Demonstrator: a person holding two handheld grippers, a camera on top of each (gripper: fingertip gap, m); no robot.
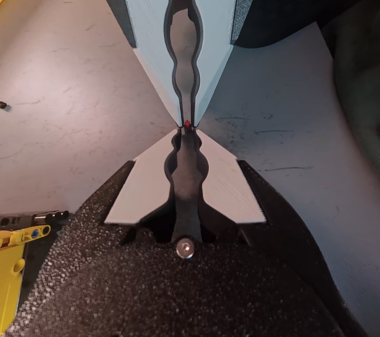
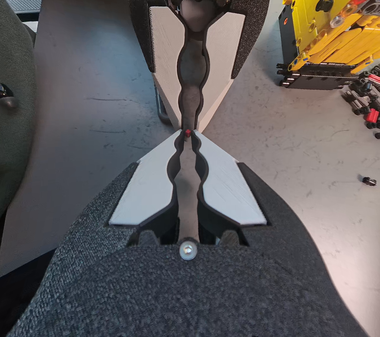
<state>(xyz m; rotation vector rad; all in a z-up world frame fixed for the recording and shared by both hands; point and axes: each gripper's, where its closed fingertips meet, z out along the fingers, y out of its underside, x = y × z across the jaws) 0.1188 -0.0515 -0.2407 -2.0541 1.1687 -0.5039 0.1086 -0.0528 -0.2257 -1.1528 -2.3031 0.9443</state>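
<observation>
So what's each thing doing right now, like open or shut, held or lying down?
Left gripper: shut on red piece.
Right gripper: shut on red piece, tip to tip with the left.
Red piece: pinched between both grippers' tips, above the table.
Yellow model: standing on table.
Loose pieces: lying in a pile.

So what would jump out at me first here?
Two grippers meet tip to tip above the grey table, the left gripper and right gripper pinching one tiny red piece between them. To the right stands a big yellow brick-built model, loose small parts beside it.
</observation>
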